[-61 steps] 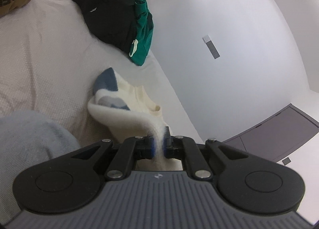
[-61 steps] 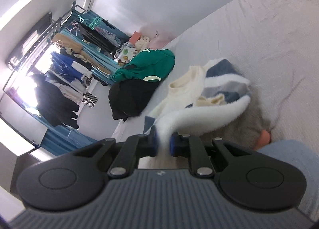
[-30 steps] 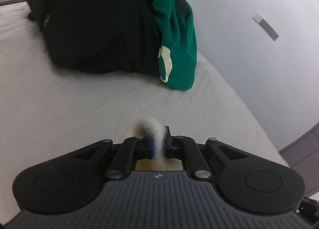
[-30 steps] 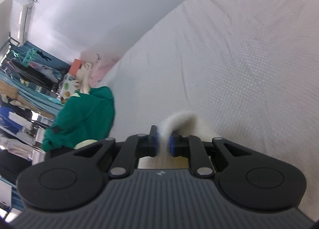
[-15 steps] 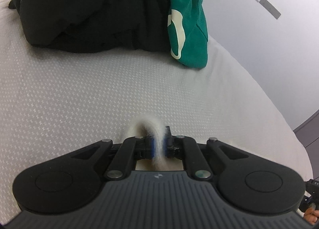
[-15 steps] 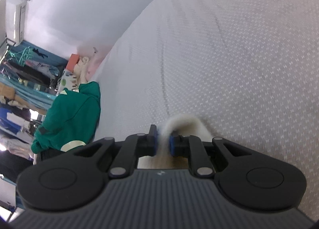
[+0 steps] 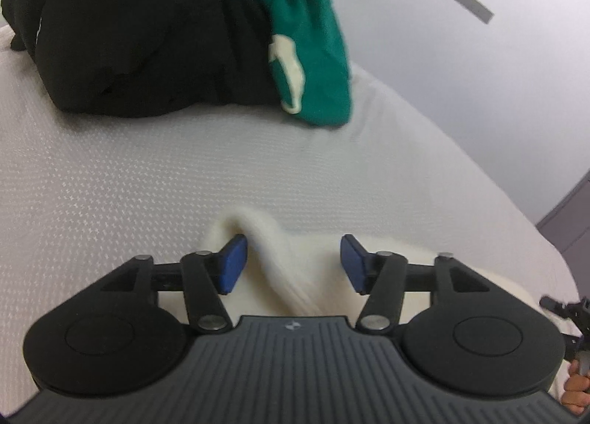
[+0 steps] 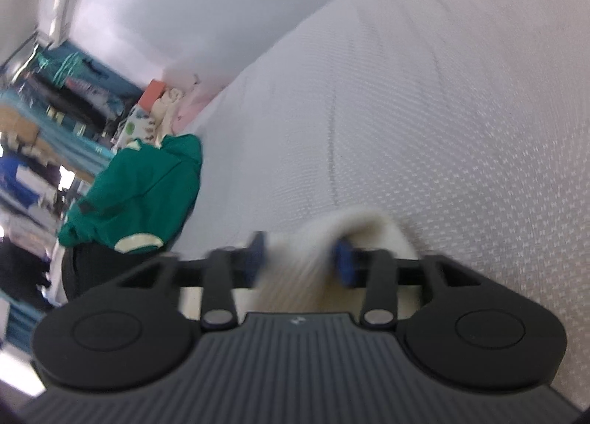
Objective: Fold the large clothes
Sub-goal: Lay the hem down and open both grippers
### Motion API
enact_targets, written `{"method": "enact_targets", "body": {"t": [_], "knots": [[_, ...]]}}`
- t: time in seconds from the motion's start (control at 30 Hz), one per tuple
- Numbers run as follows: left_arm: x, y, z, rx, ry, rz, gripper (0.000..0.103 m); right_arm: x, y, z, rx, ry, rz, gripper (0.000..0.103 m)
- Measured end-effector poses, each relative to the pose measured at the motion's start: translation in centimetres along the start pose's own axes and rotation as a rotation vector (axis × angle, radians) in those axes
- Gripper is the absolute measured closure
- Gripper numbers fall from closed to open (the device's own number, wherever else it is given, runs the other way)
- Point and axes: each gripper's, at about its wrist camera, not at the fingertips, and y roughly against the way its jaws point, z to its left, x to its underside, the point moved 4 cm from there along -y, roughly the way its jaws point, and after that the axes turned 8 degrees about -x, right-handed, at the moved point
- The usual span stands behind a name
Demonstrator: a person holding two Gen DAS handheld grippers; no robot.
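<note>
A cream knit sweater lies on the white bed sheet right under both grippers. In the left wrist view a raised fold of the sweater stands between the blue pads of my left gripper. Its jaws are opening and the fold leans near the left pad only. In the blurred right wrist view my right gripper is also opening. Another cream fold hangs loose between its blue pads. The rest of the sweater is hidden beneath the gripper bodies.
A black garment and a green one are heaped at the far end of the bed, by the wall. The green garment also shows at left, with a clothes rack behind. A fingertip shows at the lower right edge.
Both grippers came down toward the sheet while shut on cream folds. Between half a second ago and now both sets of jaws parted and let the fabric go.
</note>
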Motion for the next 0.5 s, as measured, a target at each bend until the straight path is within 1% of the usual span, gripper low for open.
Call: {"method": "enact_targets", "body": {"t": [0.03,0.07,0.1,0.2,0.3,0.5], "knots": [[0.3,0.7,-0.4,0.009,-0.014,0.001,0.040,0.3,0.4,0.7,-0.003,0.028,0.000,0.032],[0.5,1.5,-0.8,0.009,-0.033,-0.006,0.040,0.6,0.8,1.4,-0.002,0.061,0.000,0.024],[0.7,2.3,-1.2,0.004,-0.055,-0.019,0.040,0.9,1.3,2.3,0.005,0.101,-0.001,0.021],[1.7,5.1,-2.1,-0.017,-0.122,-0.057,0.040,2.3,2.8,5.1,0.033,0.251,-0.008,0.022],[3.0,8.0,-2.6,-0.004,-0.157,-0.076,0.040,3.7,4.2,8.1,0.064,0.409,-0.027,0.022],[6.7,13.6,-3.5,0.028,-0.208,-0.113,0.040,7.8,7.3,11.7,0.040,0.563,-0.048,0.023]]}}
